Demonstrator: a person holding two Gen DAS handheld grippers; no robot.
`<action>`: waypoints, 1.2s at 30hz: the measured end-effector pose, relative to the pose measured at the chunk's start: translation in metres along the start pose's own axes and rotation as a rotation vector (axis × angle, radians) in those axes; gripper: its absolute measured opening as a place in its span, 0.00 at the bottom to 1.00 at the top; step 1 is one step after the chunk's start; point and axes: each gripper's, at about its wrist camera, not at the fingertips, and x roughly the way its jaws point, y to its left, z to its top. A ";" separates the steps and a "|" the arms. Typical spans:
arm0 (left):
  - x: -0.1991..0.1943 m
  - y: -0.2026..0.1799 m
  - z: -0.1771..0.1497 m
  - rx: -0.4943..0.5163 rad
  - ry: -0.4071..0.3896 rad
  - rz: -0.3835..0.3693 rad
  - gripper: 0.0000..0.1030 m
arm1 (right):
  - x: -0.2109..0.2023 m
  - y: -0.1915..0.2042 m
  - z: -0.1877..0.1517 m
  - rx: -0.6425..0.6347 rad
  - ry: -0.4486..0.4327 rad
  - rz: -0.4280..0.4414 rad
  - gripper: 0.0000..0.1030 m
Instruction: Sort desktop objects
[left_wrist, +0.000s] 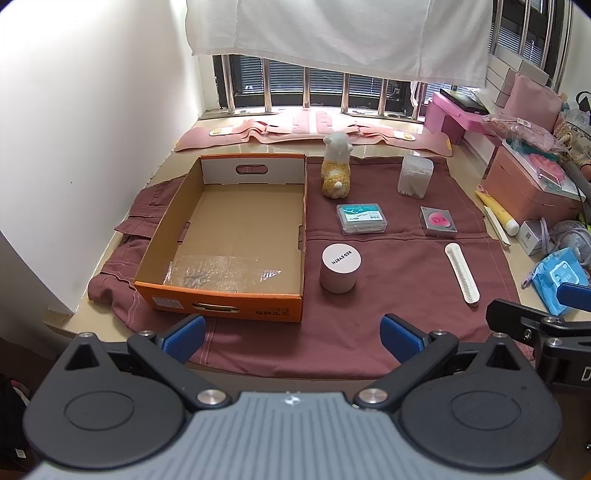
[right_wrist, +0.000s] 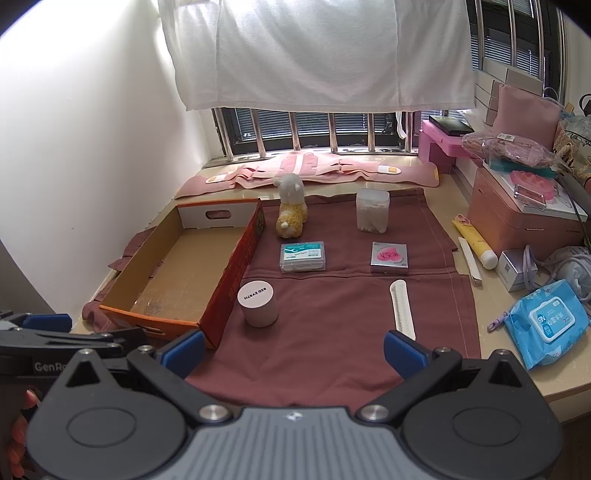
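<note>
I hold my left gripper (left_wrist: 291, 338) low at the near edge of the desk, its two blue fingers spread wide with nothing between them. My right gripper (right_wrist: 293, 350) sits just beside it, likewise released and empty.

Ahead lies one maroon cloth (left_wrist: 388, 288) spread over the desk. On its left part stands one open cardboard box (left_wrist: 236, 236), orange on the outside, with nothing inside.

To the right of the box I count six loose things on the cloth, all apart from one another. At the far side stands one plush toy (left_wrist: 336, 166), close to the box's far corner, and one clear jar of cotton swabs (left_wrist: 414, 176) further right. In the middle row lie one clear floss-pick case (left_wrist: 362, 219) and one small square compact (left_wrist: 438, 220) with a pink heart on its lid. Nearest me stands one pink round jar (left_wrist: 340, 267) with a white lid, just beside the box's right wall, and one long white nail file (left_wrist: 461, 273) lies flat to the right.

Off the cloth at the right edge, one blue pack of wipes (right_wrist: 546, 325) rests on the bare desk, and one yellow tube (right_wrist: 474, 242) lies beyond it.
</note>
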 end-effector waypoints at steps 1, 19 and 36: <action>0.000 0.000 0.000 0.000 0.000 0.000 1.00 | 0.000 0.000 0.000 0.000 0.000 -0.002 1.00; 0.009 0.009 0.001 -0.016 0.031 0.011 1.00 | 0.007 0.005 0.002 -0.015 0.033 -0.044 1.00; 0.016 0.009 0.001 -0.021 0.062 0.016 1.00 | 0.014 0.002 0.002 -0.017 0.079 -0.071 1.00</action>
